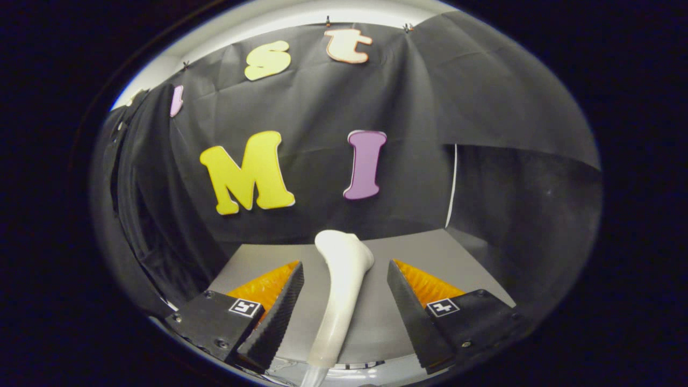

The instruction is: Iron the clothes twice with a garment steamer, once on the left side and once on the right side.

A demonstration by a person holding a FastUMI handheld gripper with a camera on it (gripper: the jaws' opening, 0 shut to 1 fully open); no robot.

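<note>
Garment steamer [344, 279] base cut off below jaws; table [430, 252] edges hidden — dark cloth.

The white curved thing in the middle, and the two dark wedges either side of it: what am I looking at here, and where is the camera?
The camera rides on a hand-held tool that a person carries; it looks forward along the tool's two fingers, the dark ridged wedges. The white curved thing is a garment steamer, its head pointing away from the camera. It lies between the fingers with a gap on each side, so the tool is open and not gripping it. Under it is a grey table, and behind that the booth's black cloth wall.
</note>
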